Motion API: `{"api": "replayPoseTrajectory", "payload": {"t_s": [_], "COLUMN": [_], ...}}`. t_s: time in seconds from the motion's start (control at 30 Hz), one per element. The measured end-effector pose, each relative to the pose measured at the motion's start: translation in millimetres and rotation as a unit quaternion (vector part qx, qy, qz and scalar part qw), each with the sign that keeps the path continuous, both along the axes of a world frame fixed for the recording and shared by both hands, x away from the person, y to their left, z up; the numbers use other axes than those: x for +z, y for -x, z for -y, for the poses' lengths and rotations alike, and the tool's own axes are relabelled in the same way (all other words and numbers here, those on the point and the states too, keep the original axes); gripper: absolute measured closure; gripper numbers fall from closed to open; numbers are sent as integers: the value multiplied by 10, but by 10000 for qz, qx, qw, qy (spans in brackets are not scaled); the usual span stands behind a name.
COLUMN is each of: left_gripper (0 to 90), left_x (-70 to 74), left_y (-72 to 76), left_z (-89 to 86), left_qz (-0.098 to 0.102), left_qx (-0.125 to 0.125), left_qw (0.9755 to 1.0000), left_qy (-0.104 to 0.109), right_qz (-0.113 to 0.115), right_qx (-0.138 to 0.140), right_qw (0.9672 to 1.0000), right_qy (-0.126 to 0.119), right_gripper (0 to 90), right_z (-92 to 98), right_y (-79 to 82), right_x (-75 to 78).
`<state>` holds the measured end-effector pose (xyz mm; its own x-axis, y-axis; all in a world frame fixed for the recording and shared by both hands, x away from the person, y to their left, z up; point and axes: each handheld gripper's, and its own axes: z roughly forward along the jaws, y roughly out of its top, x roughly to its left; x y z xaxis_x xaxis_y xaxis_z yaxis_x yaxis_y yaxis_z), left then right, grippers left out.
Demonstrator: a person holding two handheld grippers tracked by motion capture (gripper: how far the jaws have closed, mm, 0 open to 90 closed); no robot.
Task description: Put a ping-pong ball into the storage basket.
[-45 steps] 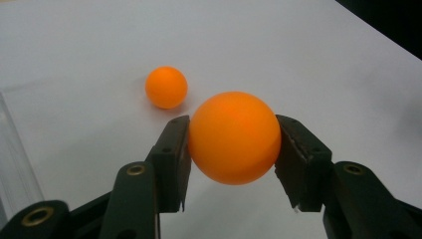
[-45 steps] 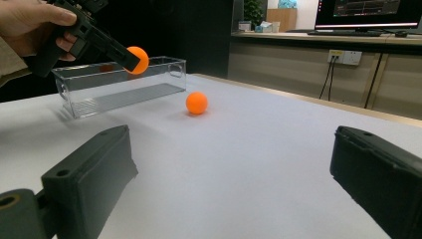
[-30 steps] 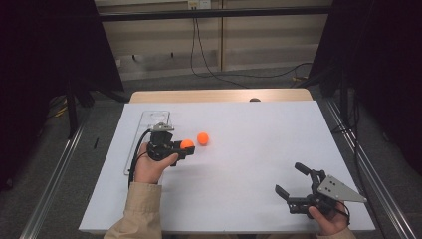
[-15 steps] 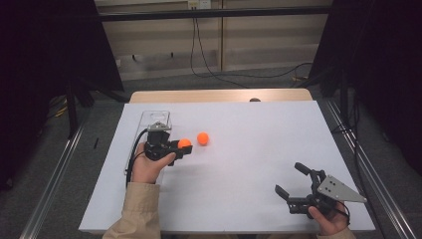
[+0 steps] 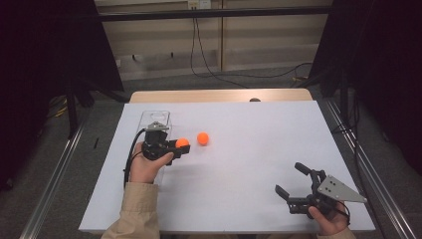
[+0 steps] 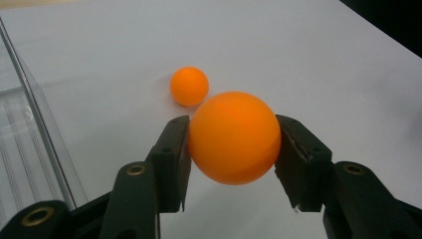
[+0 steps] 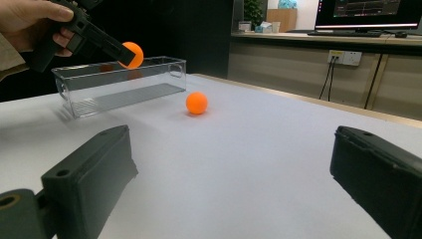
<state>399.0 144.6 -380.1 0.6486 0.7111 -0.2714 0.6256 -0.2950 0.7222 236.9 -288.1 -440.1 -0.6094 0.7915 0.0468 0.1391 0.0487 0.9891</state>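
High view showed a white counter [image 5: 239,164] with a clear plastic bin [image 5: 154,119] at its left and a loose orange ball [image 5: 202,138] just right of it. The left gripper [image 6: 231,149] hung beside the bin, its fingers [image 6: 171,159] clamped on a second orange ball [image 6: 234,137], lifted off the counter. The right gripper [image 5: 293,186] rested well apart at the near right, fingers spread wide and empty.

Two orange balls: one [image 5: 182,143], another [image 5: 202,138]. One clear plastic box [image 5: 154,118]. Two grippers: left [image 5: 183,147], right [image 5: 292,180].
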Motion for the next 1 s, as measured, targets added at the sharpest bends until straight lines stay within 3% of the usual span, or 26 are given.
{"api": "replayPoseTrajectory", "payload": {"t_s": [1.0], "left_gripper": [508], "left_x": [36], "left_y": [-8], "left_z": [-162], "left_qz": [47], "left_qx": [231], "left_qw": [9997], "left_qy": [40], "right_qz": [2], "right_qx": [7], "right_qw": [10000], "right_qy": [8], "right_gripper": [27], "right_z": [-2], "right_y": [0], "right_x": [-1]}}
